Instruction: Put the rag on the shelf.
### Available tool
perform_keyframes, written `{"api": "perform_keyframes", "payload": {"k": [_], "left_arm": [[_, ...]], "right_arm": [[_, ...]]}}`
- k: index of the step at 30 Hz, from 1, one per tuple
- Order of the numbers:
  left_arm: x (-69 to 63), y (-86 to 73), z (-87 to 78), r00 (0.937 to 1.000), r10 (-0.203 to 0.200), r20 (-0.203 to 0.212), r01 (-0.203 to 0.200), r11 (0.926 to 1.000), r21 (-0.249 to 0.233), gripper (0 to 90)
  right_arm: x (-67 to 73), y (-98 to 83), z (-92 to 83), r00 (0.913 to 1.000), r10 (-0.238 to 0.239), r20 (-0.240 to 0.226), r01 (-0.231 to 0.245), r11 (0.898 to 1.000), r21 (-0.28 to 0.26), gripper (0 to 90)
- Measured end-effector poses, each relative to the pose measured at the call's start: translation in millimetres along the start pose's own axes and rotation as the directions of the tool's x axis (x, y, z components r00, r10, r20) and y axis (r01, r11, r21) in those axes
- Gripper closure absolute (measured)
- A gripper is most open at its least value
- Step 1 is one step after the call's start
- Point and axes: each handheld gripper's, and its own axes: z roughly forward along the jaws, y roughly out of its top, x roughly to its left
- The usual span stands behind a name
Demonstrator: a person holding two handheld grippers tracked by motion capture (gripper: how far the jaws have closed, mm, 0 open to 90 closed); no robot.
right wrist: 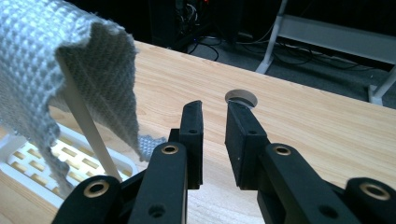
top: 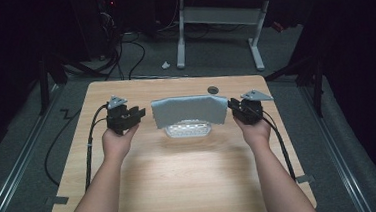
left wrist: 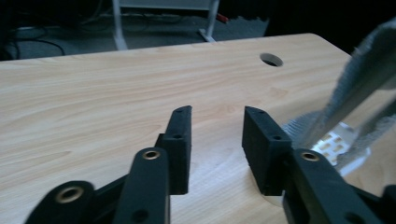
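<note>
A grey woven cloth (top: 189,110) hangs over a white slotted rack (top: 188,131) at the middle of the wooden table (top: 181,176). My left gripper (top: 139,112) sits just left of the cloth, open, with nothing between its jaws. In the left gripper view, my left gripper (left wrist: 217,116) points across bare wood, with the cloth (left wrist: 364,70) and rack (left wrist: 336,142) off to its right. My right gripper (top: 233,105) is at the cloth's right edge. Its jaws stand a little apart and hold nothing. In the right gripper view, my right gripper (right wrist: 215,109) has the cloth (right wrist: 46,70) and rack (right wrist: 46,158) on its left.
A round cable hole (top: 213,89) lies in the table behind the cloth. Beyond the far edge stand a white desk frame (top: 217,18) and floor cables (top: 122,55). Dark surroundings flank the table on both sides.
</note>
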Motion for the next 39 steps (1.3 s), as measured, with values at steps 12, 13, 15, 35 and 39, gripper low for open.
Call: {"api": "perform_keyframes", "payload": {"k": [12,13,15,35,39], "left_arm": [[12.2,-4.9,-10.3,0.9988,-0.017,-0.045,0.015,0.999,-0.041,53.0],[12.6,-5.8,-11.0,0.9987,-0.015,-0.048,0.014,0.9992,-0.039,52.7],[12.7,-10.6,-16.0,0.999,-0.017,-0.042,0.015,0.9989,-0.044,52.3],[-48.8,-93.1,-90.2,0.9939,0.03,0.106,-0.026,0.9988,-0.041,46.8],[-101.0,-128.0,-94.4,0.9807,0.093,0.172,-0.1,0.9944,0.033,44.1]], "right_arm": [[-5.7,-7.6,-9.1,0.9998,-0.006,0.021,0.006,1.0,-0.009,77.6],[-6.7,-9.3,-10.2,0.9997,-0.001,0.023,0.001,1.0,-0.002,77.6],[-8.9,-12.5,-13.2,0.9995,-0.01,0.032,0.01,1.0,0.005,77.3],[27.4,-61.5,-92.6,0.9989,-0.047,0.001,0.047,0.998,-0.046,65.1],[63.6,-92.4,-111.6,0.999,-0.007,-0.044,0.006,1.0,-0.008,54.6]]}}
